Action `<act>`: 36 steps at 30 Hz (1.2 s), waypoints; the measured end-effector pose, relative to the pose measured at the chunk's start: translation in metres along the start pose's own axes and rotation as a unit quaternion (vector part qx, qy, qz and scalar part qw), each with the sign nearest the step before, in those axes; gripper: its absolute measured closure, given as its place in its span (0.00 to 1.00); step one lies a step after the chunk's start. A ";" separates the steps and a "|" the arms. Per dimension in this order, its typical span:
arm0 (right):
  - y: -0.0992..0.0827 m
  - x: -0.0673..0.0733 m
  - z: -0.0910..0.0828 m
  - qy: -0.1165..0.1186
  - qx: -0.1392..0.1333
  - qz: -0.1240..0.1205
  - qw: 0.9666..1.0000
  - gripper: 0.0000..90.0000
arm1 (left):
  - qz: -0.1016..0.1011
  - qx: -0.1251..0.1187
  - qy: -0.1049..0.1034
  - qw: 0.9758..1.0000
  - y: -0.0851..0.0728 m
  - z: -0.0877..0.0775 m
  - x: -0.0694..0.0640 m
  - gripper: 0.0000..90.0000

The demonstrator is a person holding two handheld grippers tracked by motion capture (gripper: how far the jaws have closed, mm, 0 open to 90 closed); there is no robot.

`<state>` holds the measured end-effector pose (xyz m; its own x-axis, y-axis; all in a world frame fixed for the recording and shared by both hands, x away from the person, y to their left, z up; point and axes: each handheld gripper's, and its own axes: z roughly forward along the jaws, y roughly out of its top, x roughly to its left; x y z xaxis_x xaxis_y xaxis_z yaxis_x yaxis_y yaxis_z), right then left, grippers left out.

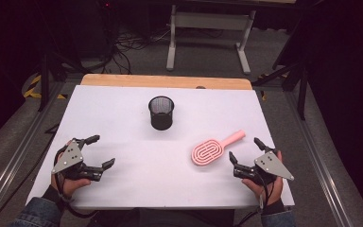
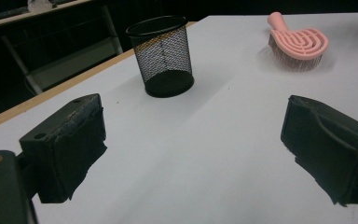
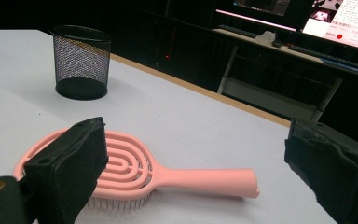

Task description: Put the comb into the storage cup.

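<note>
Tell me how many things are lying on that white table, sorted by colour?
Black: 1, the mesh cup
Pink: 1, the hairbrush
Total: 2

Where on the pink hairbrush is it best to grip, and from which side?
Probably the handle of the pink hairbrush: it is narrow and lies flat, bristles down, pointing away to the right. The open right gripper is nearest; come from above, jaws across the handle.

Mesh cup (image 1: 161, 112) mid-table (image 1: 123, 104); hairbrush (image 1: 213, 148) nearer, to right.
</note>
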<state>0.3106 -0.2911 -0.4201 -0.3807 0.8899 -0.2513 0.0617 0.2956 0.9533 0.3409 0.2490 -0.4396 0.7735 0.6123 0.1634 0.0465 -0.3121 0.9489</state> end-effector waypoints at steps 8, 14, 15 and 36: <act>0.002 -0.004 0.007 -0.008 0.011 0.003 1.000 0.08 | -0.003 0.003 -0.006 1.000 -0.002 -0.001 0.001 0.08; 0.007 -0.006 0.012 -0.007 0.012 0.002 1.000 0.09 | 0.001 0.004 -0.007 1.000 -0.001 0.000 -0.001 0.08; 0.008 -0.006 0.013 -0.005 0.013 0.000 1.000 0.09 | 0.001 0.003 -0.007 1.000 -0.001 0.000 -0.001 0.08; 0.019 -0.021 0.042 0.008 0.030 0.005 1.000 0.17 | -0.003 0.007 -0.011 1.000 -0.003 0.002 -0.001 0.08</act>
<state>0.3584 -0.2895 -0.4042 -0.3942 0.8874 -0.2391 0.1202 0.3077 0.9439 0.3414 0.2477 -0.4433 0.7875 0.5977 0.1506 0.0607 -0.3183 0.9461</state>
